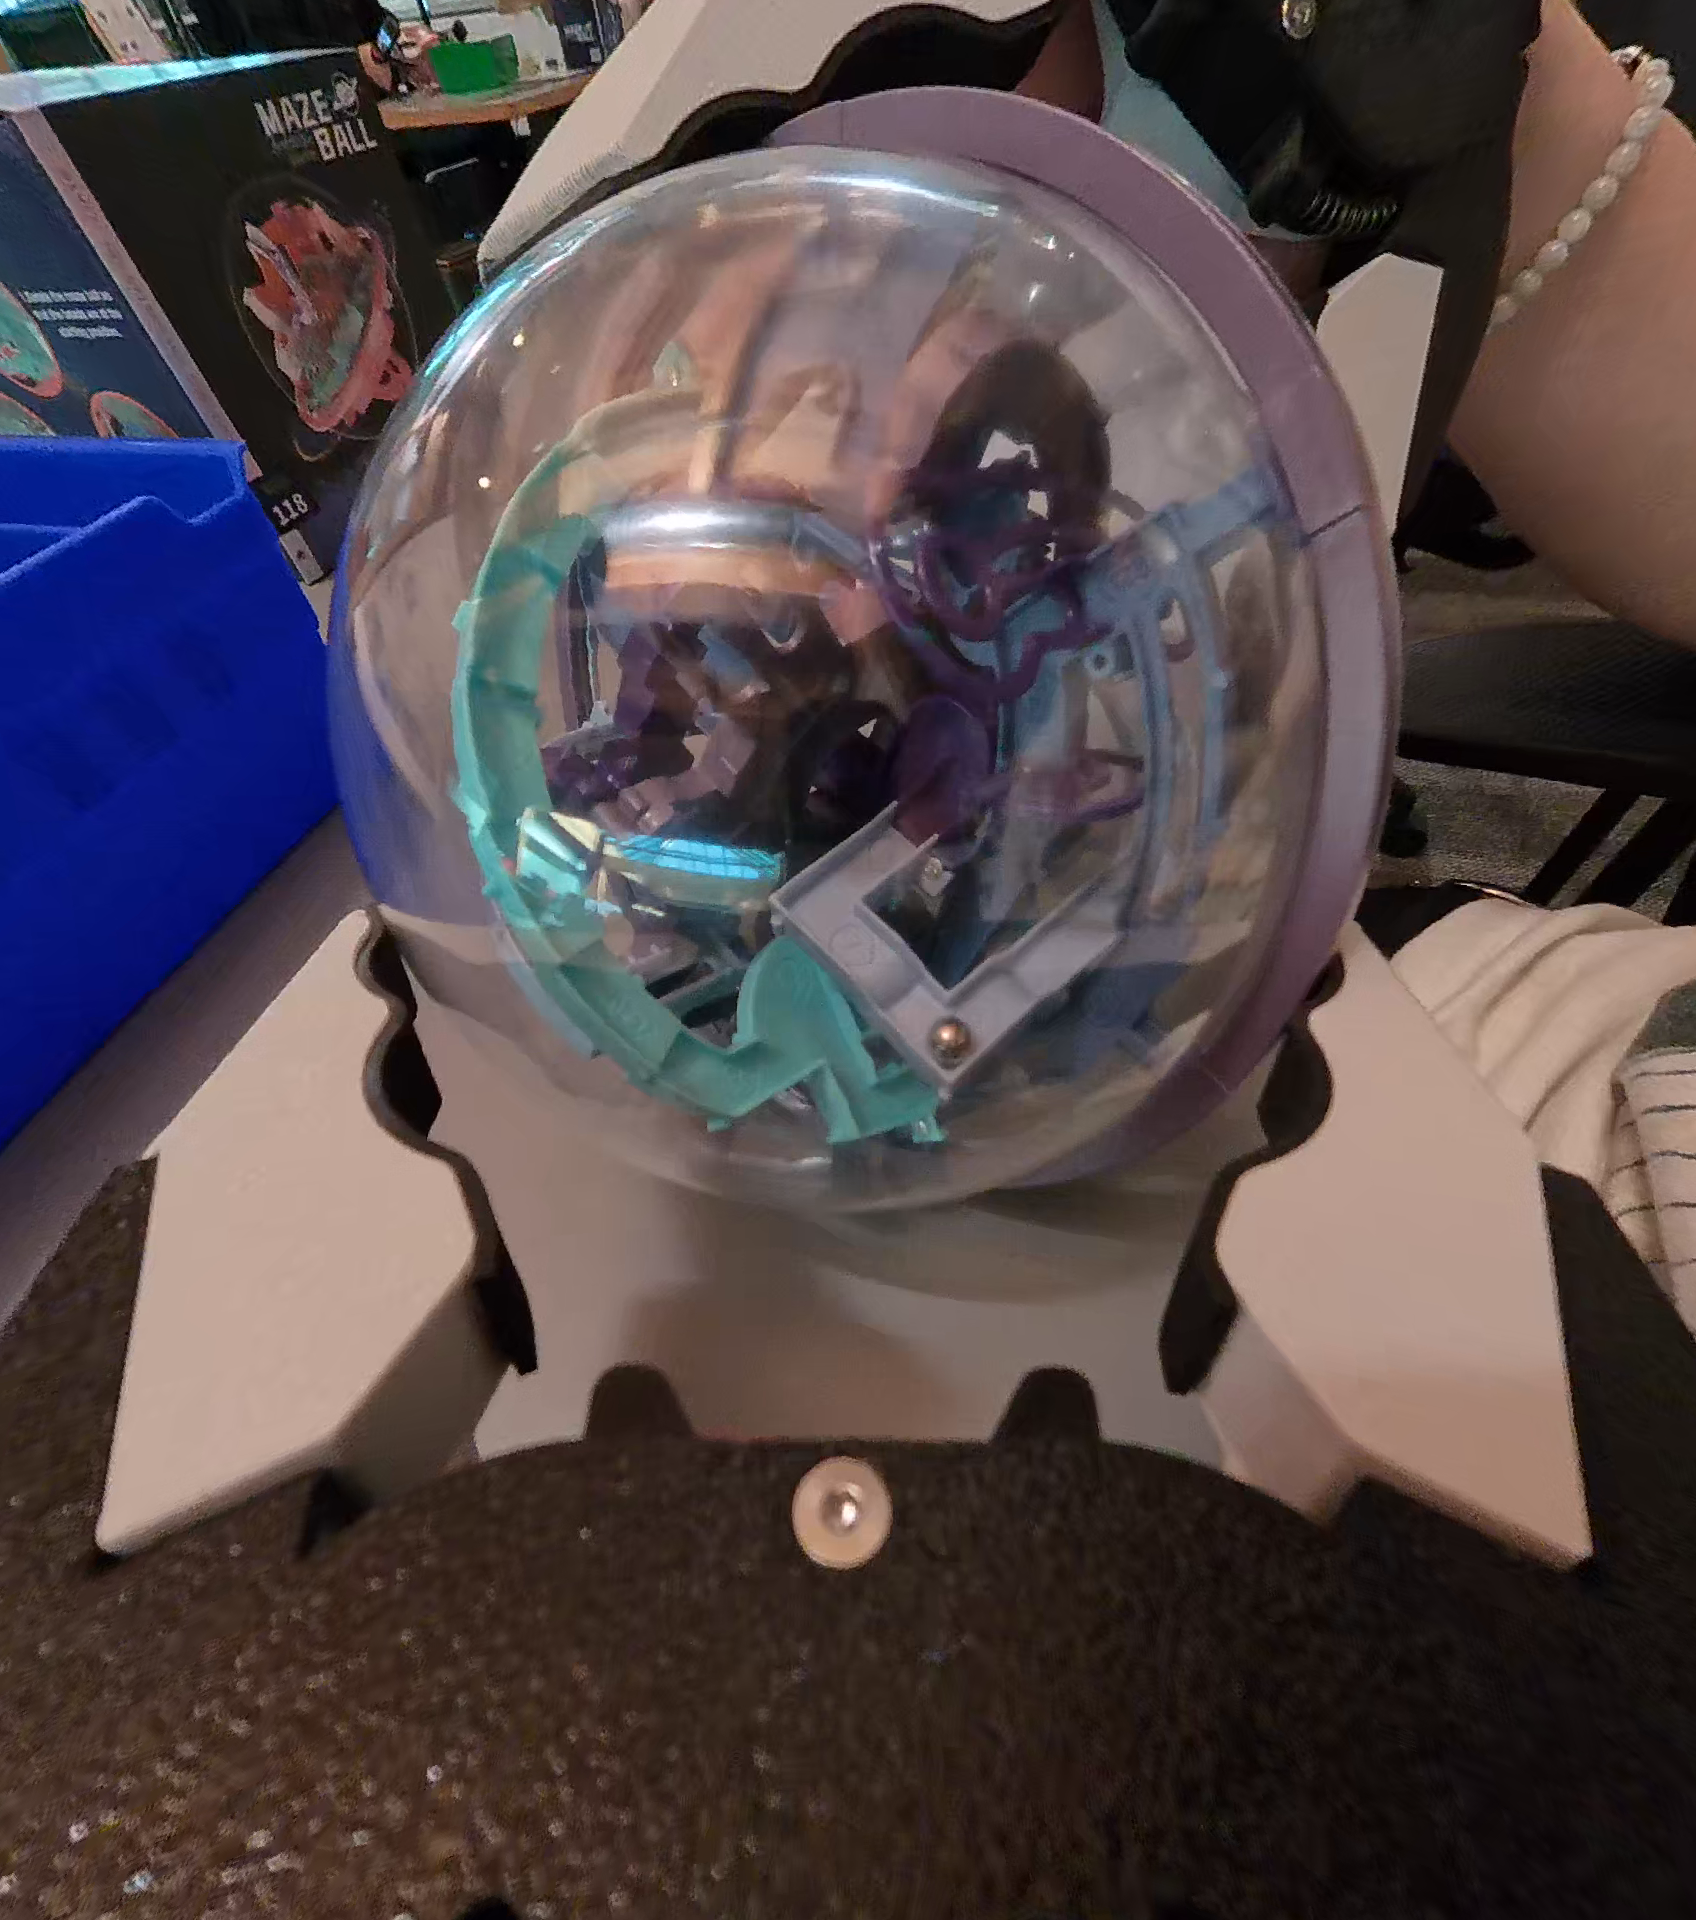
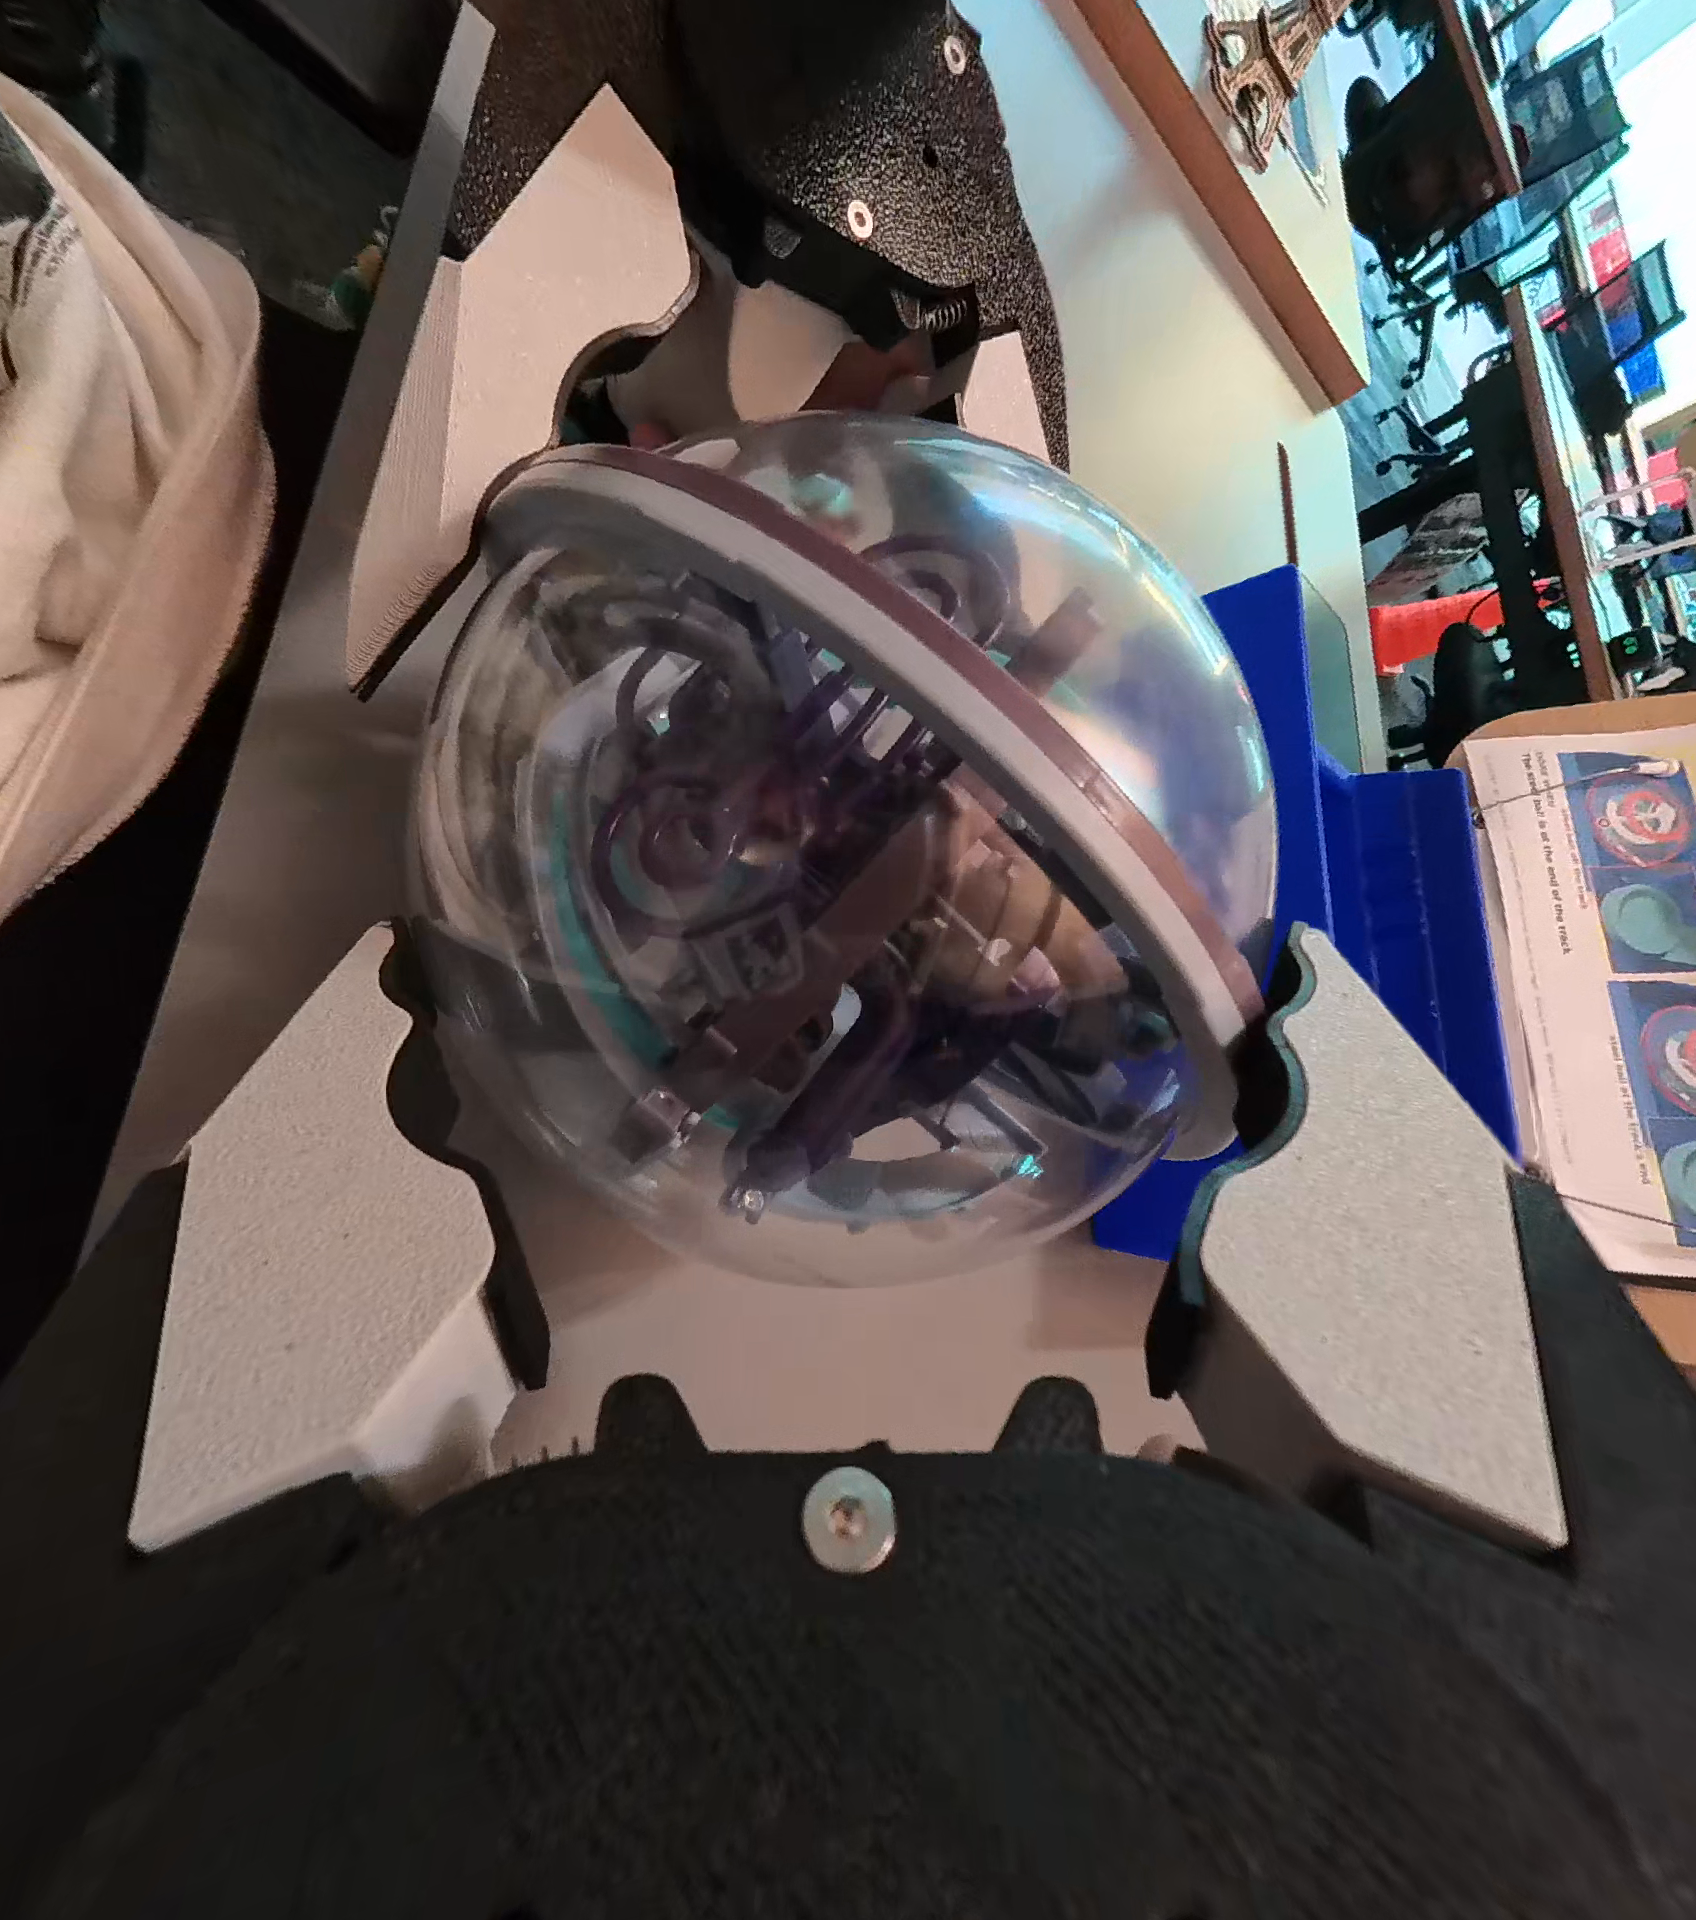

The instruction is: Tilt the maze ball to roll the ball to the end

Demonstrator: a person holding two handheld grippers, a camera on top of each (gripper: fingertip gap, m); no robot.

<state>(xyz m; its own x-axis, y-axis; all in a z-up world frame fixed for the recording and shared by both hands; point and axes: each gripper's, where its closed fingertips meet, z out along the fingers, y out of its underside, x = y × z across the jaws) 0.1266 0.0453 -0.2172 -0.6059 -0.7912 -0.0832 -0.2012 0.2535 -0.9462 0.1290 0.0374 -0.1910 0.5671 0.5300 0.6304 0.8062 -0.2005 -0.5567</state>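
Observation:
The maze ball (image 1: 854, 665) is a clear sphere with a lilac rim and teal, grey and purple tracks inside. It is held in the air between both grippers. My left gripper (image 1: 849, 1018) is shut on it, with both white fingers (image 1: 387, 1029) pressed on its sides. A small steel ball (image 1: 950, 1036) sits in a corner of the grey track. In the right wrist view the maze ball (image 2: 823, 852) is tilted, and my right gripper (image 2: 844, 997) is shut on it from the opposite side. The other gripper (image 2: 823, 177) shows behind the sphere.
A blue bin (image 1: 44, 727) and the toy's dark box (image 1: 231, 260) stand at the left. A person's arm with a bead bracelet (image 1: 1602, 416) is at the right. An instruction sheet (image 2: 1654, 987) lies on a board beside the blue bin (image 2: 1395, 883). White clothing (image 2: 44, 520) is at the left.

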